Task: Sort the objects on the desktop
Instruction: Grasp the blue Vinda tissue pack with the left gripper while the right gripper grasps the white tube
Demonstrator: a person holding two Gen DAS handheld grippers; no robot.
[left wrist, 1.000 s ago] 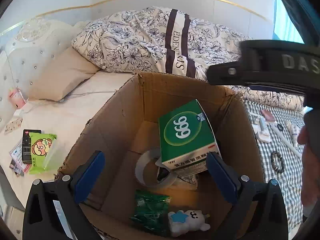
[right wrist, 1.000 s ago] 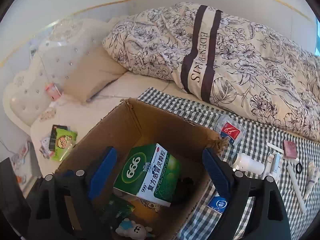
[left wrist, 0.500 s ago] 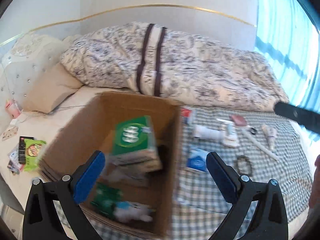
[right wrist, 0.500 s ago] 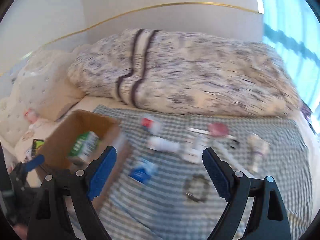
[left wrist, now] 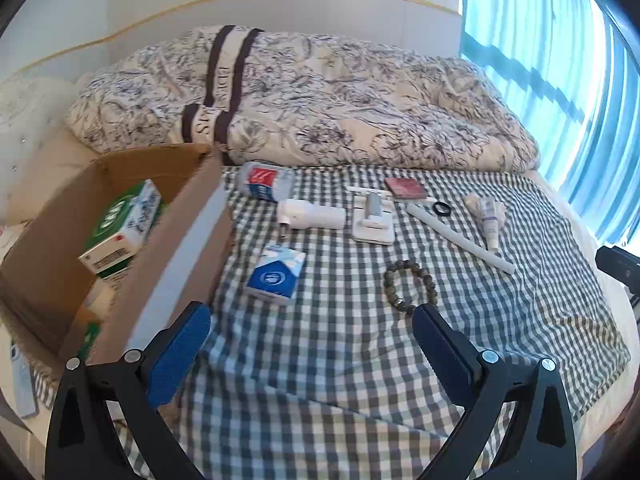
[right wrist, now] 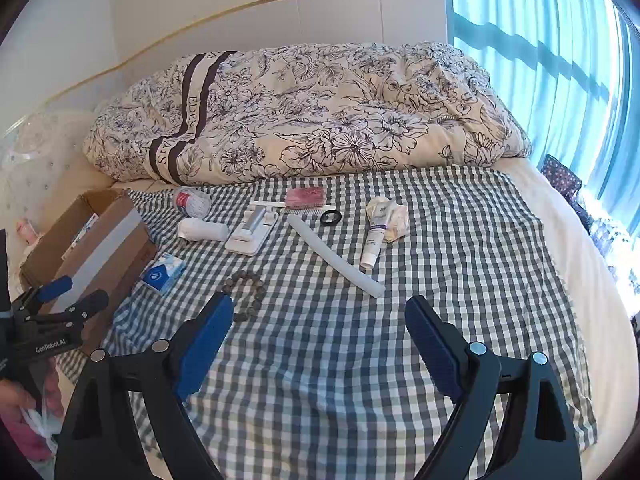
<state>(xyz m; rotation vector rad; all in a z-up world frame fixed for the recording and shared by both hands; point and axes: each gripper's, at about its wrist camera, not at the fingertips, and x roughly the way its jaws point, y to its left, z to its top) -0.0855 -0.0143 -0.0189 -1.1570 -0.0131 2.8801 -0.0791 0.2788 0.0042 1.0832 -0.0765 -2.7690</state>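
Both the left gripper (left wrist: 310, 332) and the right gripper (right wrist: 320, 320) are held with jaws spread wide and empty above the checked cloth (left wrist: 360, 360). The next item is best chosen close by: the bracelet (right wrist: 244, 294) lies just ahead of the right gripper's left jaw, the blue pack (left wrist: 276, 274) ahead of the left gripper, beside the box (left wrist: 176, 248). The jaws should be centred over it before closing. The box's contents are largely hidden; only a green carton (left wrist: 120, 232), possibly medicine, is seen.
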